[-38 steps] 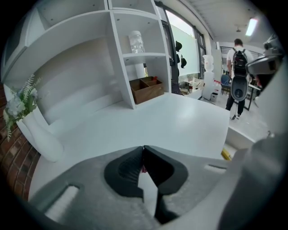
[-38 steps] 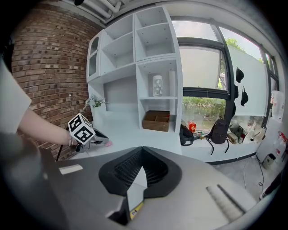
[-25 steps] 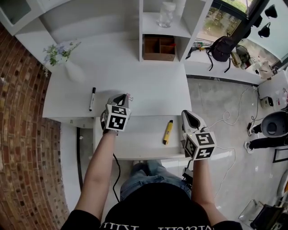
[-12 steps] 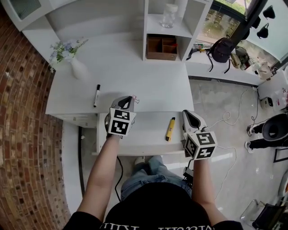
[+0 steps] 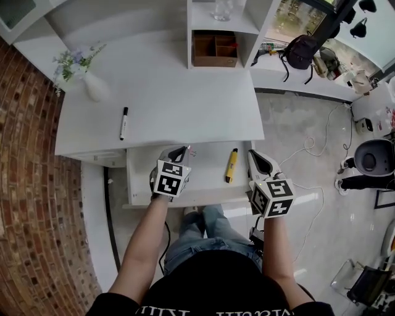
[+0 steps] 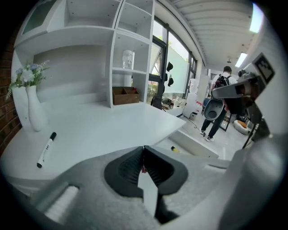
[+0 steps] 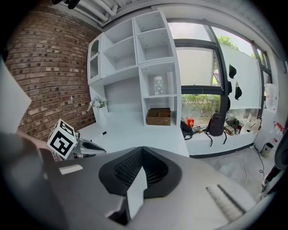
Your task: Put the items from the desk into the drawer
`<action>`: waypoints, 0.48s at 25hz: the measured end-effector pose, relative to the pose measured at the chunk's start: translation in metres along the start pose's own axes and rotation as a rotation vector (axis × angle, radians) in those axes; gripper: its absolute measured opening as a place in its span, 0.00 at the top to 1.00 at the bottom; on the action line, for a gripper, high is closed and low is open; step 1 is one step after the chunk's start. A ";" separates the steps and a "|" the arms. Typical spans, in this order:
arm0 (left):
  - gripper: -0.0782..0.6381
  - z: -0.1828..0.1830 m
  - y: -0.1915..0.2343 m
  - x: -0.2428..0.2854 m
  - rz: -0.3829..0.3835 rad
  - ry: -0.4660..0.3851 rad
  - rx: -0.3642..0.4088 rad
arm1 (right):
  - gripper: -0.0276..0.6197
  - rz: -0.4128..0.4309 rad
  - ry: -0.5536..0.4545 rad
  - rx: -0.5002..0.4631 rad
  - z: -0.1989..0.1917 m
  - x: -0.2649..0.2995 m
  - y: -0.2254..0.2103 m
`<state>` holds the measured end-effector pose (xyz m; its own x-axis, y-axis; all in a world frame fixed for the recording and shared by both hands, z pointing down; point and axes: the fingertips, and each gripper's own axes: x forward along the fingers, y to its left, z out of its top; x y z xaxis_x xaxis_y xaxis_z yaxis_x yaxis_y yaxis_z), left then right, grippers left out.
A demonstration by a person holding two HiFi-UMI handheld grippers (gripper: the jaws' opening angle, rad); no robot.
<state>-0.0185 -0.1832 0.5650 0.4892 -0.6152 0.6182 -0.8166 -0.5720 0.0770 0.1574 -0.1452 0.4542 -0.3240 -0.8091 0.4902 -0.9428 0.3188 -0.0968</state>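
My left gripper (image 5: 183, 150) hangs over the open white drawer (image 5: 142, 185), shut on a small red item (image 5: 188, 148) that peeks out between the pads (image 6: 143, 169). A yellow pen (image 5: 231, 165) lies in the drawer's right part and shows in the left gripper view too (image 6: 176, 149). A black marker (image 5: 123, 123) lies on the white desk (image 5: 185, 105), also seen from the left gripper (image 6: 46, 148). My right gripper (image 5: 253, 155) is at the drawer's right edge, shut, with nothing between its jaws (image 7: 142, 149).
A vase of flowers (image 5: 92, 86) stands at the desk's back left. A wooden box (image 5: 215, 49) and a glass jar (image 5: 223, 9) sit in the shelf unit behind. A brick wall (image 5: 31, 185) lies to the left; a backpack (image 5: 301, 52) and cables lie on the right.
My left gripper has come back from over the desk's front edge to above the open drawer, still gripping the small red item. The right gripper has shifted only a little.
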 end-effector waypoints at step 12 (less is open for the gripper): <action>0.89 -0.082 -0.026 0.063 -0.041 0.252 0.171 | 0.95 0.001 0.067 -0.003 -0.019 0.012 -0.011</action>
<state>0.0084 -0.1629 0.6665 0.4117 -0.4479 0.7937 -0.7239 -0.6898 -0.0138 0.1651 -0.1494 0.4774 -0.3193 -0.7737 0.5472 -0.9421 0.3217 -0.0949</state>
